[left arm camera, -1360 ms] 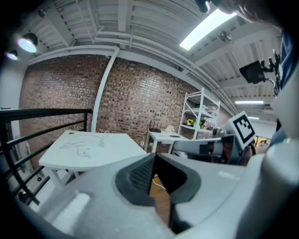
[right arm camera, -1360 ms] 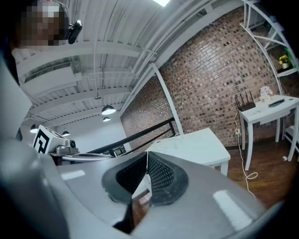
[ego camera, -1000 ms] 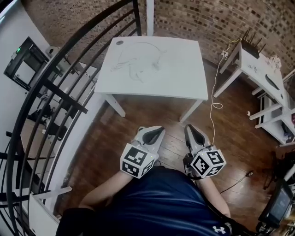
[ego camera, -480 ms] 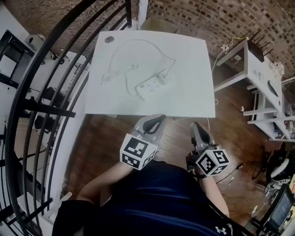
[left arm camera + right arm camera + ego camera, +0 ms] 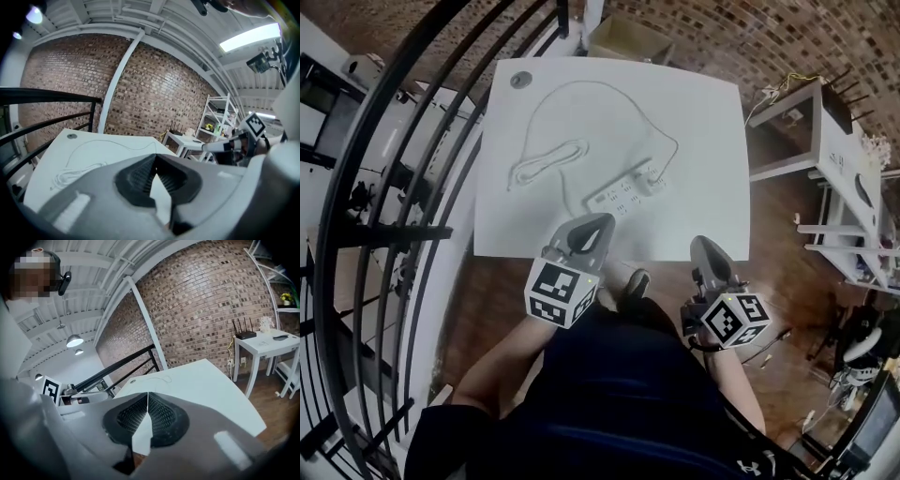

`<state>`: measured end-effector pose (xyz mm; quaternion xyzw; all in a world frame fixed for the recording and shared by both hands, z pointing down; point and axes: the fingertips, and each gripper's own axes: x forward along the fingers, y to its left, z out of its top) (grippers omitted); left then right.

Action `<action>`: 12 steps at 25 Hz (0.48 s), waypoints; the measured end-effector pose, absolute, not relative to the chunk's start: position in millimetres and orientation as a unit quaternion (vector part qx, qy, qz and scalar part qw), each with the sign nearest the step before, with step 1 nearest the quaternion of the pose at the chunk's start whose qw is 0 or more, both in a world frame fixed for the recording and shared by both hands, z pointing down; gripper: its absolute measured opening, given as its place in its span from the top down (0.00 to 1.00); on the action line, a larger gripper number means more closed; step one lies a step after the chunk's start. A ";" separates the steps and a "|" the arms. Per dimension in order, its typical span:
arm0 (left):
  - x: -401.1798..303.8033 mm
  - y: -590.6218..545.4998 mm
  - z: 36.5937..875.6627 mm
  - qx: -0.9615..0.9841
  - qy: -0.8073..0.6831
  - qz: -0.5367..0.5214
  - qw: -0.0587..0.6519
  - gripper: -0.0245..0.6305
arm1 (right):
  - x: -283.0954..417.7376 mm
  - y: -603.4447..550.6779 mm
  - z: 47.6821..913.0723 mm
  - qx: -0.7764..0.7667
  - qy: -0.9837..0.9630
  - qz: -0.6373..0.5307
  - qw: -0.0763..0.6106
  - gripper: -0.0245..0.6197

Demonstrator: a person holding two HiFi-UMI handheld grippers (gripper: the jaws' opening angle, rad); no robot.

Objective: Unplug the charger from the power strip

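A white power strip (image 5: 622, 196) lies slantwise on the white table (image 5: 703, 216), near its middle. A white charger (image 5: 653, 176) sits plugged in at the strip's right end. Its thin cable (image 5: 581, 86) arcs round the far side to a loose coil (image 5: 546, 160); the coil (image 5: 70, 176) also shows in the left gripper view. My left gripper (image 5: 607, 222) is shut and empty, its tip over the table's near edge, short of the strip. My right gripper (image 5: 701, 243) is shut and empty, just outside the near right edge. Both gripper views show jaws closed with only tabletop beyond.
A black curved railing (image 5: 389, 178) runs down the left side. A cardboard box (image 5: 630, 37) stands behind the table. A white side table (image 5: 825, 117) and shelves stand on the right. A round grommet (image 5: 520, 80) marks the far left corner. The floor is brown wood (image 5: 497, 291).
The person has walked up to the table, which now fills the middle of the head view. Both grippers travelled forward to its near edge and stayed shut.
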<state>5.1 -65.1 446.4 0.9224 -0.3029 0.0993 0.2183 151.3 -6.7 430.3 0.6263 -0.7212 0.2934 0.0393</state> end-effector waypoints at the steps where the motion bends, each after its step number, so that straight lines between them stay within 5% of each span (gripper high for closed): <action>1: 4.3 -68.5 447.9 0.921 -0.308 0.102 0.217 0.95 | 152.3 -14.3 430.8 0.623 -0.725 0.292 0.037 0.94; 12: 3.2 -89.1 442.8 0.903 -0.363 0.091 0.212 0.90 | 142.4 -73.8 444.1 0.535 -0.794 0.277 0.083 0.89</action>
